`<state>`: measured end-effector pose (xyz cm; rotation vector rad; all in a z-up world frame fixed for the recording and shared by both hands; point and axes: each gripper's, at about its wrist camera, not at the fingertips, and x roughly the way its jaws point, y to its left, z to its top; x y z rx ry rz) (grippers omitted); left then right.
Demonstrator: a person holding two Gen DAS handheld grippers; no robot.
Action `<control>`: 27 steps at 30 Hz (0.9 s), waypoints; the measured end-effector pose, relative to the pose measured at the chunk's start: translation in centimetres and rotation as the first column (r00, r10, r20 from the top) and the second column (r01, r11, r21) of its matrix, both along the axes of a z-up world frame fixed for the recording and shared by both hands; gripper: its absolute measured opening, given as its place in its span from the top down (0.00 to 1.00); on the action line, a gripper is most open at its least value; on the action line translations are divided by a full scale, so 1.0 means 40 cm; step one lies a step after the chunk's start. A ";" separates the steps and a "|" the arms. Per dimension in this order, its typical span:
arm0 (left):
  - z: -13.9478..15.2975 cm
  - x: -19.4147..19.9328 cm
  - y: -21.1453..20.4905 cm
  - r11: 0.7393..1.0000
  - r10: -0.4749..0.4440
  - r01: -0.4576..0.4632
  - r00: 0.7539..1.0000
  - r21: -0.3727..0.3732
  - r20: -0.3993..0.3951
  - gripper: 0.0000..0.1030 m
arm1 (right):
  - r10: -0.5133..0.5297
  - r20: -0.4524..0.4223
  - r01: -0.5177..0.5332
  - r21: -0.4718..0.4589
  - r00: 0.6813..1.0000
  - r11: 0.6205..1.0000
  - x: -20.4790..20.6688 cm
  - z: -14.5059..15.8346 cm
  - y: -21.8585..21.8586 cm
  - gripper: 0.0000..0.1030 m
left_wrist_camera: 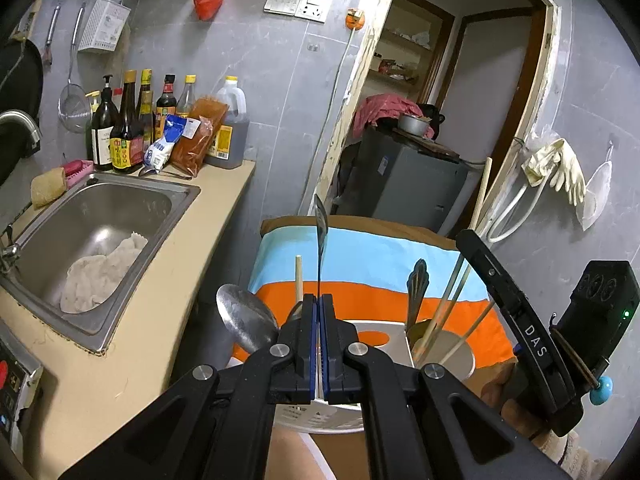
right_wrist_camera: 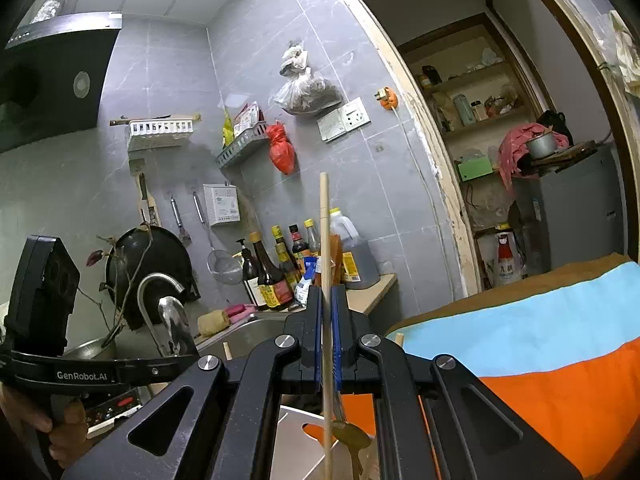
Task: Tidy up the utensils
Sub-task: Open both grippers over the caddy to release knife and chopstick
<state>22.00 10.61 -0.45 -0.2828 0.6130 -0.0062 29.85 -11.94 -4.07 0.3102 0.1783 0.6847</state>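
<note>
Wooden chopstick sits pinched between the right gripper fingers, which are closed on it, long axis near vertical, top toward 12 o'clock and lower end down at 6 o'clock over the white utensil holder. Left gripper fingers are clamped nearly shut on a thin dark utensil seen edge-on, also running 12-to-6, with a metal spoon at its 9 o'clock and more chopsticks in the holder's round cup at 3 o'clock. Both pieces already stand above the holder, so my guess is that a straight drop along the long axis seats each one; the right looks better lined up.
</note>
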 end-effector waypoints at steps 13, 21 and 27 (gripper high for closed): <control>-0.011 0.001 -0.009 1.000 -0.007 0.007 0.999 -0.019 -0.033 0.96 | 0.005 -0.031 -0.007 -0.062 1.000 0.998 -0.011 0.008 -0.022 0.84; 0.017 -0.036 -0.025 0.998 0.021 -0.019 0.999 -0.058 0.040 0.60 | -0.032 -0.033 0.030 -0.063 0.999 0.998 -0.047 0.055 -0.085 0.63; 0.052 -0.082 -0.079 0.998 0.040 -0.035 0.995 -0.052 0.088 0.42 | -0.086 -0.052 0.082 -0.083 0.995 0.993 -0.102 0.094 -0.165 0.37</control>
